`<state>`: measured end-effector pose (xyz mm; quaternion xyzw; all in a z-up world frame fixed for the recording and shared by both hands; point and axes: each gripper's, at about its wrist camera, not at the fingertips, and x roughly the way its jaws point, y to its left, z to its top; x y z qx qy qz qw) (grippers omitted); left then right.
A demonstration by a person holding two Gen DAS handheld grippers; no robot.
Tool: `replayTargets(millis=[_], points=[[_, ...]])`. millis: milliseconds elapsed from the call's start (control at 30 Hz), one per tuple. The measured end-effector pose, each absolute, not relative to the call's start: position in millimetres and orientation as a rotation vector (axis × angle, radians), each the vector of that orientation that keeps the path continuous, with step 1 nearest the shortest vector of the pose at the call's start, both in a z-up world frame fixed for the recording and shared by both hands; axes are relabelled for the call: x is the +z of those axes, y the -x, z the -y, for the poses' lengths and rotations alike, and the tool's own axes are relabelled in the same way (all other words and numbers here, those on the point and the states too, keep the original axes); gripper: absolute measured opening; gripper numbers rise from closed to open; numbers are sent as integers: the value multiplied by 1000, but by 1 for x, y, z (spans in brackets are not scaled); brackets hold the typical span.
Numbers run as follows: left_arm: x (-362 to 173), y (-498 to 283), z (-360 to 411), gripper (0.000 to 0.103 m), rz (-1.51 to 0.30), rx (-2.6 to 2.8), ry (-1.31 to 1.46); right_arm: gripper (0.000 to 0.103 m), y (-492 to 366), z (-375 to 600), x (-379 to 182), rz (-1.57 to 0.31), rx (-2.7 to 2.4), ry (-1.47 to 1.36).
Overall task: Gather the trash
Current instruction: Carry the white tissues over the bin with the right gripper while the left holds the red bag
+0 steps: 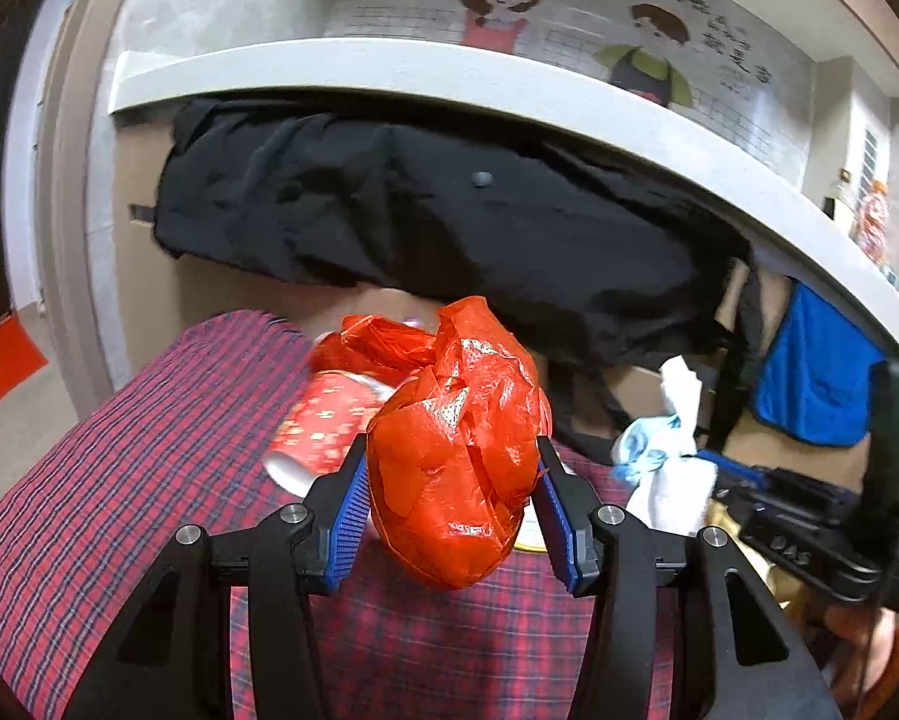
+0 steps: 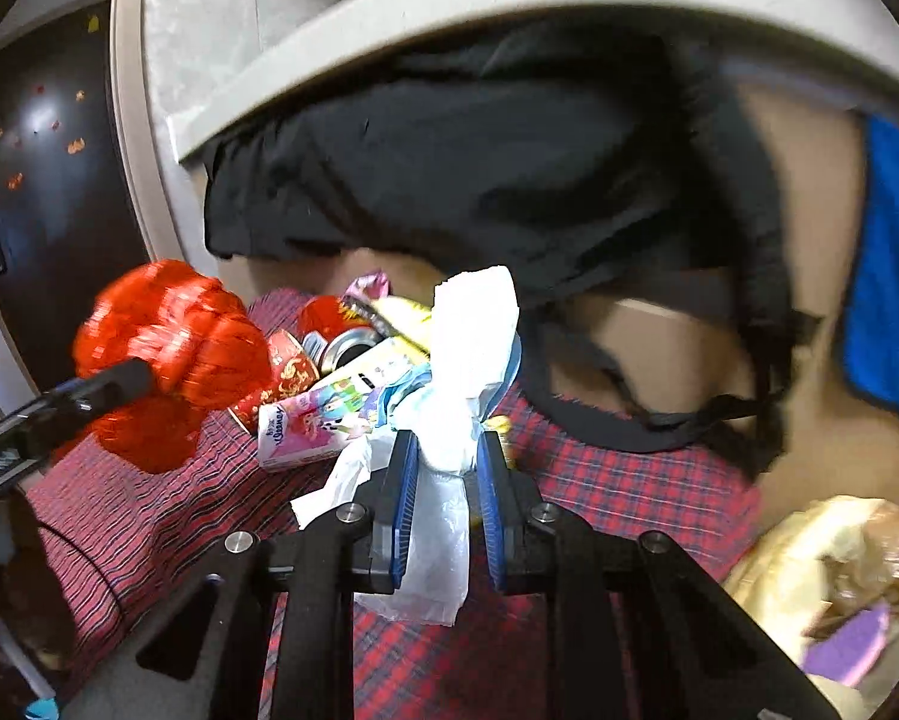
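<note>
My left gripper (image 1: 452,468) is shut on a crumpled red plastic bag (image 1: 455,438) and holds it above the red plaid cloth (image 1: 149,480). The bag also shows in the right wrist view (image 2: 167,354), blurred. My right gripper (image 2: 447,450) is shut on a wad of white tissue and thin plastic (image 2: 461,372), also seen in the left wrist view (image 1: 671,456). On the cloth lie a red paper cup (image 1: 323,426), a drink can (image 2: 341,342), a Kleenex pack (image 2: 311,426) and wrappers.
A black jacket (image 1: 419,210) hangs over a cardboard box under a white shelf edge (image 1: 449,78). A blue cloth (image 1: 815,378) hangs at the right. A pale bag with trash (image 2: 833,576) sits at the lower right of the right wrist view.
</note>
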<state>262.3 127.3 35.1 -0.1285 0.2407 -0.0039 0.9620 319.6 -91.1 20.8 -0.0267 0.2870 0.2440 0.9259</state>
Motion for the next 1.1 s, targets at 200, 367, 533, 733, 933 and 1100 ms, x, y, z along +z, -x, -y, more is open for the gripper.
replayTargets(millis=[200, 367, 533, 733, 933, 1100], points=[[48, -262, -70, 51, -493, -103, 231, 18, -285, 150, 50, -517, 436, 38], [53, -269, -5, 51, -514, -214, 200, 18, -255, 212, 70, -459, 331, 65], [52, -273, 66, 51, -535, -310, 154, 18, -238, 280, 77, -436, 216, 47], [51, -273, 129, 51, -552, -364, 94, 18, -222, 344, 75, -429, 122, 36], [44, -276, 171, 51, -577, -391, 48, 18, -221, 381, 61, -441, 92, -20], [34, -283, 185, 51, -599, -409, 37, 18, -224, 389, 44, -460, 94, -50]])
